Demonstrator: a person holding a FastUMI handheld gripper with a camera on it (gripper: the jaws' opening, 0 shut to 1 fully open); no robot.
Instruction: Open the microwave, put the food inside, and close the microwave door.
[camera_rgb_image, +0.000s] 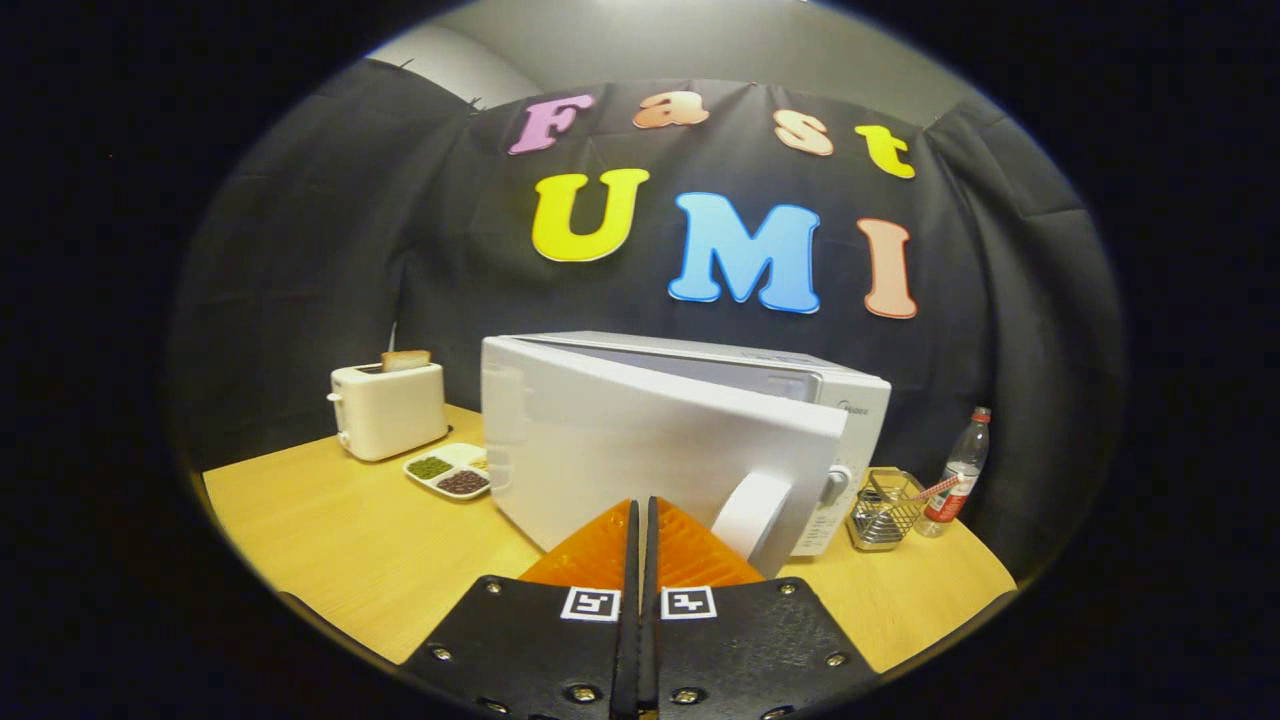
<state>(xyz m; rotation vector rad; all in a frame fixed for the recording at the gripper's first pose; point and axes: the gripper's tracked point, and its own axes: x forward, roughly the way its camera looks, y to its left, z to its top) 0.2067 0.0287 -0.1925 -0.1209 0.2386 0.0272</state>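
The tool (641, 510) has its two fingers pressed together with nothing between them, their tips right at the lower face of the white box-shaped microwave's door (660, 450). That door stands partly swung out from the white microwave (850, 400), hinged at its far left, its round white handle (752, 515) just right of the fingertips. Whether the tips actually touch the door panel is hard to judge, since the fisheye flattens depth here.

The main risk lies in a push with closed fingers on a smooth painted panel: the tips may slide off sideways towards the handle, or the shove may shift the whole microwave along the pale wooden table (330, 540) instead of turning the door. A hard swing could also bounce the door back before it latches.

No food item can be seen in the tool; the oven's cavity is hidden behind the door, so its contents cannot be told.

A white divided dish (450, 470) left of the microwave holds green grains in one compartment and dark red-brown beans in another. The cream toaster (390, 408) behind it carries a slice of bread in its slot. To the right, a wire mesh basket (885, 510) holds a striped stick, beside a clear plastic bottle with a red cap (960, 470).
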